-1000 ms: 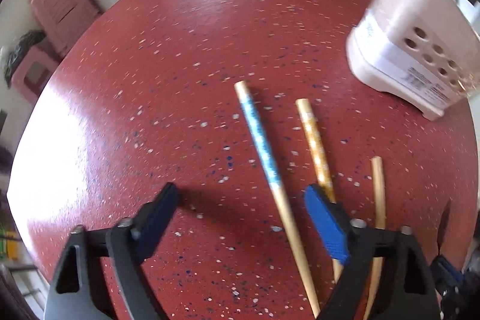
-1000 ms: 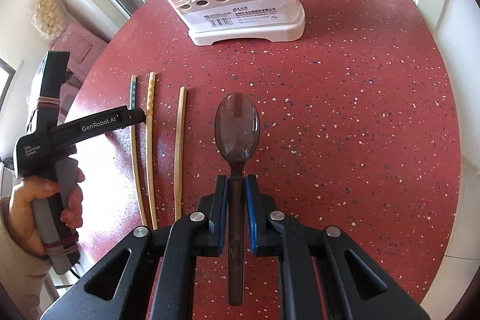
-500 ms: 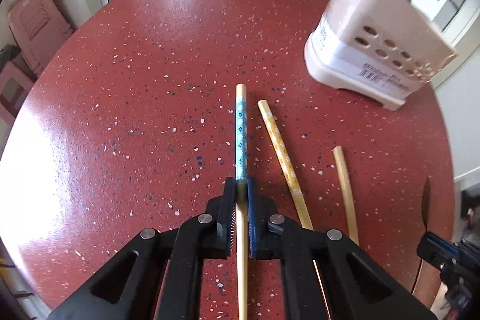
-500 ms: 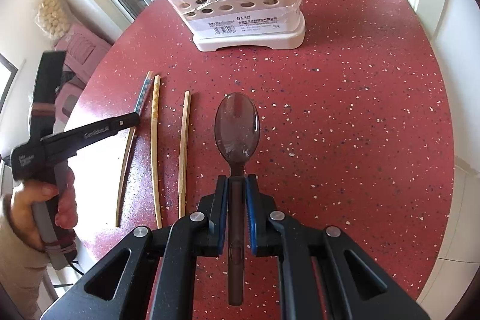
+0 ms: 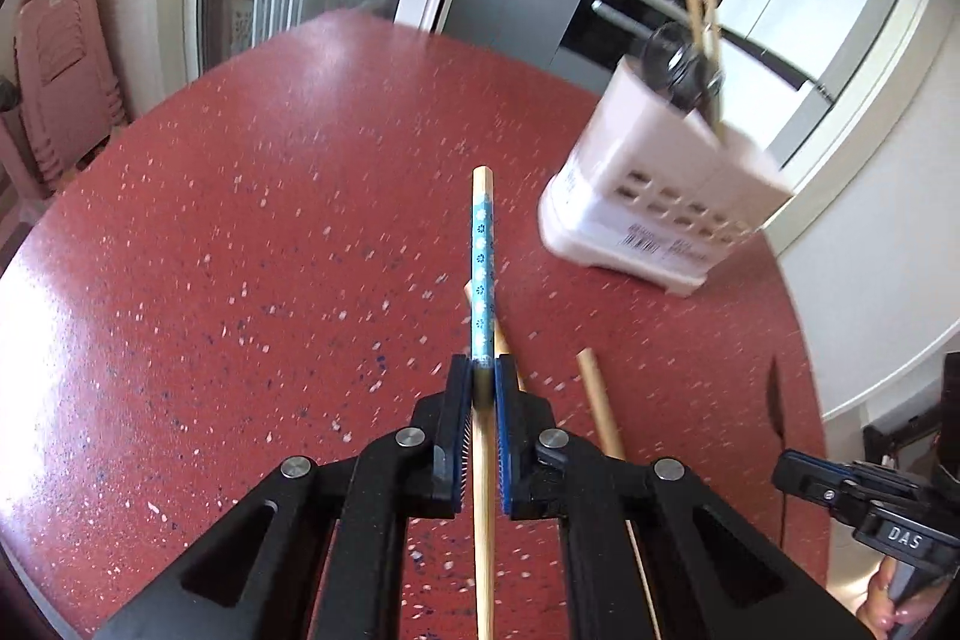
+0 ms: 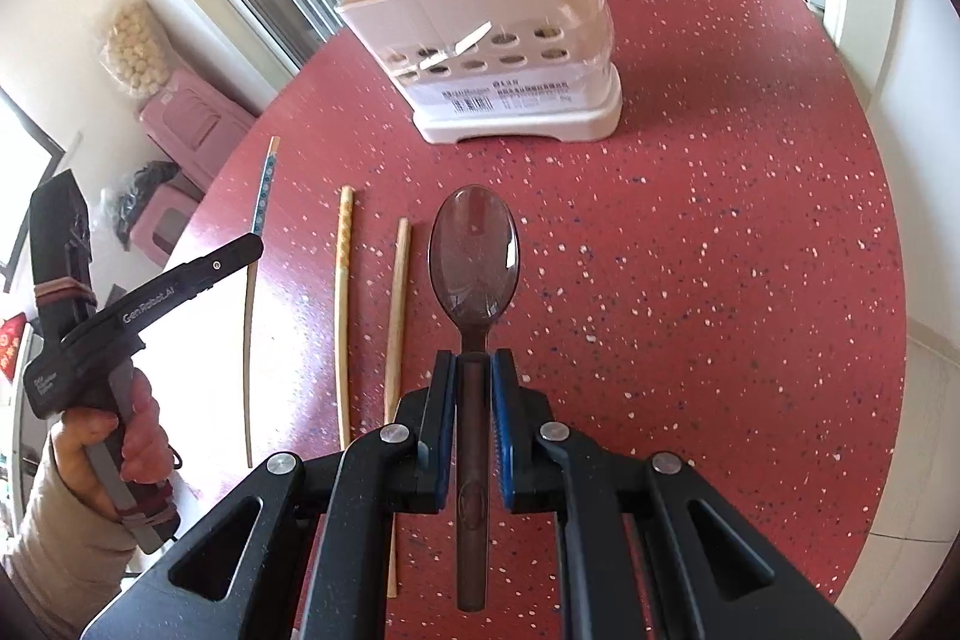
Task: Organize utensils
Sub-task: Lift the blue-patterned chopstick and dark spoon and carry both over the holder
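Bright daylight glares off the red table (image 5: 36, 316) at nine o'clock, the caddy (image 5: 654, 202) motion-blurred (fisheye edges bend and darken).

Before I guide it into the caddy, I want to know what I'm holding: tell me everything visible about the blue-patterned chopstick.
The blue-patterned chopstick is a slim, straight, pale wooden-looking stick with a blue band of small white flowers near its bare blunt end. It is clamped between the pads of the left gripper, pointing straight ahead along the fingers and apparently lifted off the red table. Only the gripper is seen touching it.
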A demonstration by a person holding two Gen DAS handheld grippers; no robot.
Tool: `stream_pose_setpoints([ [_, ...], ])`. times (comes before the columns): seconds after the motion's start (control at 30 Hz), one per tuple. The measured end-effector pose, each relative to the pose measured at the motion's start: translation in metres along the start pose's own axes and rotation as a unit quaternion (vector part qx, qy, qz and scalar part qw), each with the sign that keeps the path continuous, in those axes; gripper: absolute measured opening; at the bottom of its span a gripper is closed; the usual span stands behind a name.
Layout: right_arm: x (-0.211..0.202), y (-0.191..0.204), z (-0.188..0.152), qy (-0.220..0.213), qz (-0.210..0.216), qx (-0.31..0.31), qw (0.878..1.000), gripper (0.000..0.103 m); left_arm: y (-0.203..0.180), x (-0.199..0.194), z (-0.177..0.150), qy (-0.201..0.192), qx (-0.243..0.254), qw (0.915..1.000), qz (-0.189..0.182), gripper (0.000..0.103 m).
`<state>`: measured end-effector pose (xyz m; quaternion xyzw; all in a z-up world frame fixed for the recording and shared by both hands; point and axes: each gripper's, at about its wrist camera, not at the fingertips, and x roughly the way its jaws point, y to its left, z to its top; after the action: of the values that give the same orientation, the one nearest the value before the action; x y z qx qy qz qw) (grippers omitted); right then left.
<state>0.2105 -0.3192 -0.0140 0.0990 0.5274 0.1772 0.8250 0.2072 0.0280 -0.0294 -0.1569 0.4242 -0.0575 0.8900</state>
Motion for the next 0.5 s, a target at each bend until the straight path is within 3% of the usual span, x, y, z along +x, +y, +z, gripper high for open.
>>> stream_pose_setpoints([
  [0.3, -0.031, 0.007, 0.026, -0.052, 0.006, -0.008, 0.999, 0.013, -0.023, -0.033, 0.027, -0.060, 0.019, 0.9972, -0.039, 0.037],
  [0.5, -0.054, 0.010, 0.057, -0.093, 0.010, -0.010, 0.996, 0.013, -0.045, -0.051, 0.064, -0.097, 0.040, 0.9921, -0.069, 0.037],
])
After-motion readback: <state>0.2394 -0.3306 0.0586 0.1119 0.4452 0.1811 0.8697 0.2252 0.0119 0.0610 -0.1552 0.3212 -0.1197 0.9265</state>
